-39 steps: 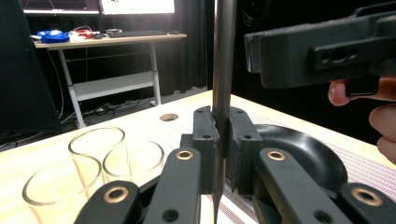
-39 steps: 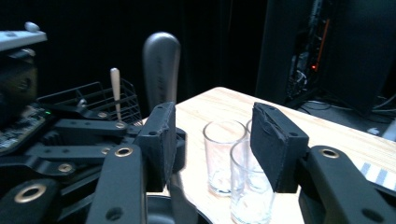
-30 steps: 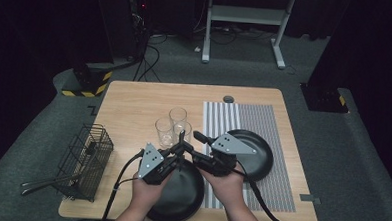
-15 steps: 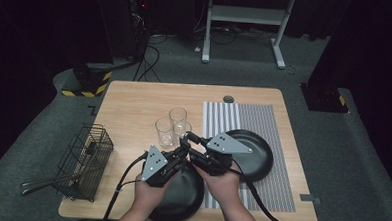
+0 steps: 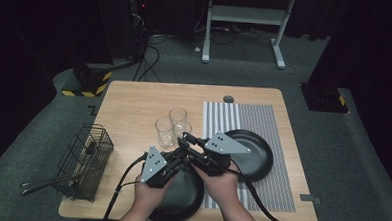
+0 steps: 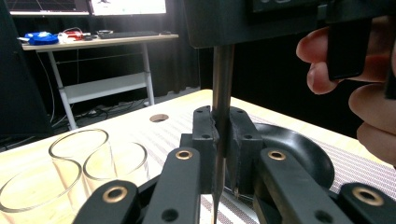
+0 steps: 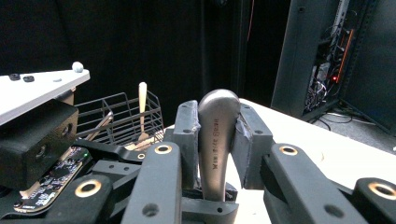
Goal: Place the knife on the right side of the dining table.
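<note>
While both grippers clamp one metal utensil handle (image 7: pixel 216 140) over the near black pan (image 5: pixel 182 197), left gripper (image 5: pixel 181 159) pinches it edge-on and right gripper (image 5: pixel 186 140) has just been closing onto its end. Count: two pans, second pan (image 5: pixel 254 153) on striped mat (image 5: pixel 278 124); three glasses (image 5: pixel 172 125). Wooden table (image 5: pixel 134 103), dark room. Wire basket (image 5: pixel 84 160) holds utensils.

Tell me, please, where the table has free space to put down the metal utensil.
Free: bare wood behind the glasses, up to the far edge; also the striped mat behind the right plate. Crowded: the near middle, where both grippers meet over the near plate.
</note>
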A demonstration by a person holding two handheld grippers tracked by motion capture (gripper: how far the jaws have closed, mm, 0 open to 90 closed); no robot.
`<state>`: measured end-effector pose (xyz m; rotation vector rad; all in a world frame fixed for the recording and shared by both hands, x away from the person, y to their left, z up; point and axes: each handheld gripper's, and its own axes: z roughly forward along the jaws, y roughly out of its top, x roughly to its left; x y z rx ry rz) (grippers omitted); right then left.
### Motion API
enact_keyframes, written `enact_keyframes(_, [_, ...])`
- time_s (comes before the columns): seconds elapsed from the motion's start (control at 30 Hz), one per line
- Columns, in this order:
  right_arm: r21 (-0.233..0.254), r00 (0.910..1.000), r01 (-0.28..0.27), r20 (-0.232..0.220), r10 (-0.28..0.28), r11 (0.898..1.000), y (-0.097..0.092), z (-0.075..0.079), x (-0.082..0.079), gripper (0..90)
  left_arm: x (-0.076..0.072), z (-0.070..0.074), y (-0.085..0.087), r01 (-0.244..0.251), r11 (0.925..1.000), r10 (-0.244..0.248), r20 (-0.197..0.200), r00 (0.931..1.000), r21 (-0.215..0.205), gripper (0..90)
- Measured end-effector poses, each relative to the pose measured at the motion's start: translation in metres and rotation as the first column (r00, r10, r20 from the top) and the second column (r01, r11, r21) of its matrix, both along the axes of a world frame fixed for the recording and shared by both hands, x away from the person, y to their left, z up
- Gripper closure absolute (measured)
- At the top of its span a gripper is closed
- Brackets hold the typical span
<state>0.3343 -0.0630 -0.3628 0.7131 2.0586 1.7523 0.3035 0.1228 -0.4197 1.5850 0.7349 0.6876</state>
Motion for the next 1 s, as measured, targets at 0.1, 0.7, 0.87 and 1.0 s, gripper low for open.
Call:
enact_keyframes(0.1, [-0.006, 1.0, 0.001, 0.007, -0.001, 1.0, 0.001, 0.001, -0.001, 72.9, 0.0, 0.0, 0.0, 0.002, 1.0, -0.002, 0.002, 1.0, -0.003, 82.7])
enact_keyframes(0.7, [-0.01, 0.9992, 0.033, 0.021, -0.033, 0.999, -0.007, 0.006, 0.002, 73.1, -0.005, -0.004, 0.007, 0.037, 0.9991, -0.037, -0.012, 0.9992, -0.022, 71.4])
enact_keyframes(0.87, [-0.006, 0.9985, 0.051, 0.022, -0.051, 0.999, -0.014, 0.008, 0.004, 73.1, -0.007, -0.006, 0.013, 0.029, 0.9994, -0.029, -0.017, 0.9994, -0.016, 69.8])
enact_keyframes(1.0, [-0.001, 0.9975, 0.067, 0.023, -0.067, 0.998, -0.019, 0.009, 0.006, 73.1, -0.008, -0.01, 0.019, 0.019, 0.9997, -0.02, -0.034, 0.9992, -0.014, 68.7])
